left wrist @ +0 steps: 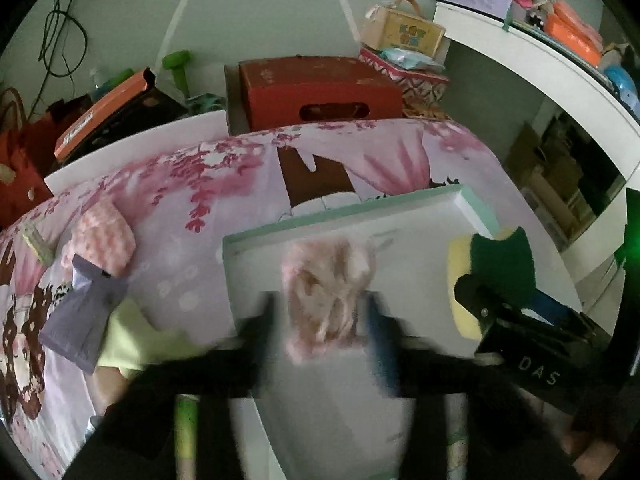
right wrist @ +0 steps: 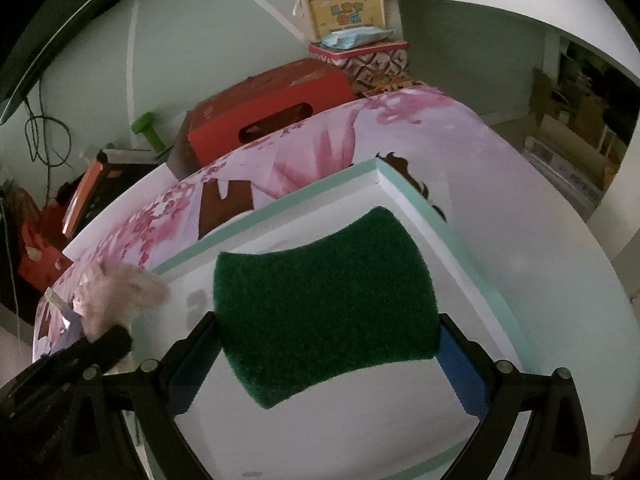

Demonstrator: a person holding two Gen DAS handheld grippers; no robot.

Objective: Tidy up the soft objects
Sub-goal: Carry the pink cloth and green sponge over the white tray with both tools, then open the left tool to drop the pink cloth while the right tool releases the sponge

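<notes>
A white tray with a mint rim (left wrist: 340, 210) lies on the flowered bedspread (left wrist: 192, 184). My left gripper (left wrist: 320, 320) hovers over the tray's near left part. Its blurred fingers stand apart on either side of a pink fluffy piece (left wrist: 324, 292), with a small gap at the left finger. The right wrist view shows that fluffy piece (right wrist: 120, 292) at the tray's left edge. My right gripper (right wrist: 326, 320) is shut on a green-topped yellow sponge (right wrist: 320, 300), holding it flat over the tray (right wrist: 280, 204). In the left wrist view the sponge (left wrist: 500, 256) and right gripper (left wrist: 480, 296) are at the tray's right side.
Left of the tray lie a pink patterned soft item (left wrist: 104, 236), a lavender folded cloth (left wrist: 84, 320) and a pale green cloth (left wrist: 136, 332). A red box (left wrist: 320, 92) stands beyond the bed's far edge. A white desk (left wrist: 560, 80) curves along the right.
</notes>
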